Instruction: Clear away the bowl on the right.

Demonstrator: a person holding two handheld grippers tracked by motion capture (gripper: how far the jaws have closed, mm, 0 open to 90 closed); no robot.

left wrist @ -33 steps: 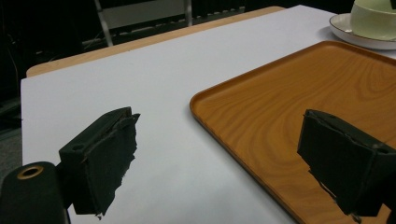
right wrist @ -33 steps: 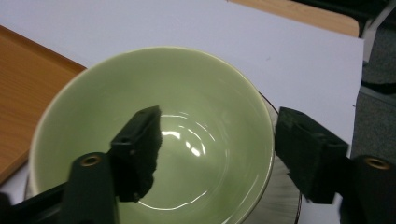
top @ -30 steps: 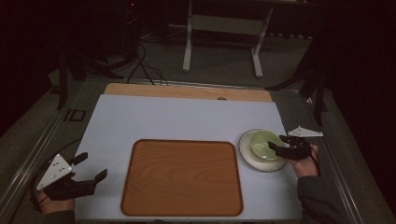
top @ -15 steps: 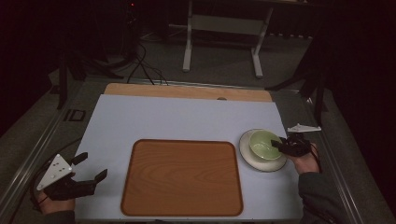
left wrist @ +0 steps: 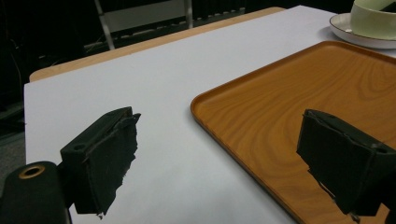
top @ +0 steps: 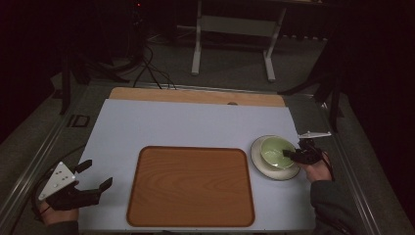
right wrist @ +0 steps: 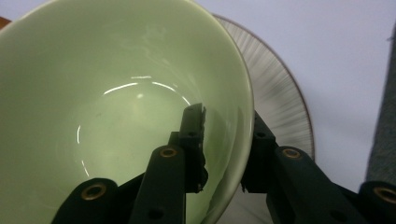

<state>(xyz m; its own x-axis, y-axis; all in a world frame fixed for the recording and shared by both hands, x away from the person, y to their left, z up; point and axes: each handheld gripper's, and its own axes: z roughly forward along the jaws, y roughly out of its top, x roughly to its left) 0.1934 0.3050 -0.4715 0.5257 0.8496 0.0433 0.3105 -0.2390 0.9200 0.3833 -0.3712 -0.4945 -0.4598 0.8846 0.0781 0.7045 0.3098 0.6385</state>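
Observation:
A pale green bowl [top: 273,150] [right wrist: 116,84] stands on a white plate [top: 274,172] [right wrist: 280,93] at the right of the white table. My right gripper [top: 289,153] [right wrist: 224,140] straddles the bowl's near right wall, one jaw inside and one outside. Its jaws have just been closing, and the pads press on the wall. Empty and open, my left gripper [top: 98,174] [left wrist: 219,163] hovers low over the table's front left corner beside the wooden tray [top: 191,186] [left wrist: 303,93]. In the left gripper view the bowl [left wrist: 373,18] and plate [left wrist: 345,29] sit beyond the tray.
The tray lies bare in the front middle of the table. A wooden strip [top: 195,96] runs along the table's far edge. Beyond it on the dark floor are cables [top: 147,68] and a metal stand [top: 235,29].
The right gripper's jaws have narrowed from wide open to pinching the bowl's wall, and the hand shifted slightly. The left gripper has stayed put.

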